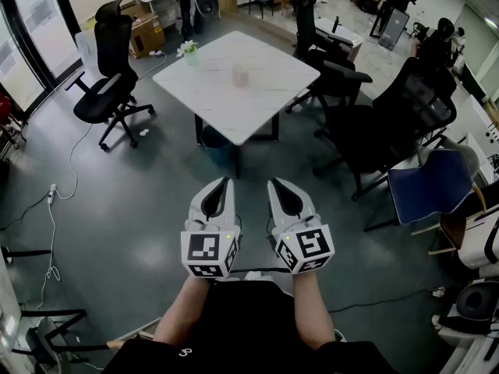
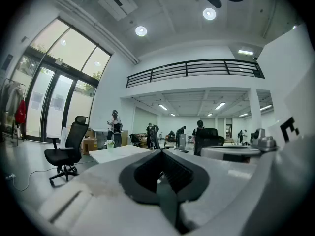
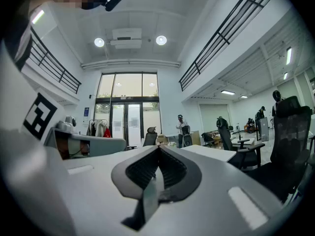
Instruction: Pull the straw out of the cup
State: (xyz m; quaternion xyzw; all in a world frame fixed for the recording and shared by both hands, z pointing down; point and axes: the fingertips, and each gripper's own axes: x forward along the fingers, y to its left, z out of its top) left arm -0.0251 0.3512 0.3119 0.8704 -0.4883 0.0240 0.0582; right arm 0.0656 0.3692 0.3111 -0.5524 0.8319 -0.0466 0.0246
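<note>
Cup (image 1: 240, 75): small and pale, upright near the middle of the white desk (image 1: 269, 104), well apart from both grippers across a stretch of bare grey floor (image 1: 140, 209).
Straw: not resolvable at this range in the head view, and neither gripper view shows it. Judged to stand roughly upright out of the cup, so its long axis is taken as near vertical until seen closer.
Left gripper (image 1: 225, 182): held low in front of the person's body, pointing towards the desk. Jaws are together with the pads meeting along one seam, and nothing is between them.
Right gripper (image 1: 274, 182): just beside the left one, pointing the same way. Jaws are fully closed and empty.
Key relation: the cup lies straight ahead of both jaws, roughly on the line between the two grippers, so neither hand is clearly nearer. Judged that a walk up to the desk comes first, and that the jaws must part before any grasp.
Task status: not under way, with the straw judged to be in the cup and untouched.
Other items: a small green plant pot (image 1: 189, 50) sits at the desk's far left corner, and a black office chair (image 1: 109, 92) stands to the left of the desk.
Writing: none legible. Each marker cube (image 1: 209, 253) carries black-and-white square patterns only, and no brand or label is readable on the cup.
</note>
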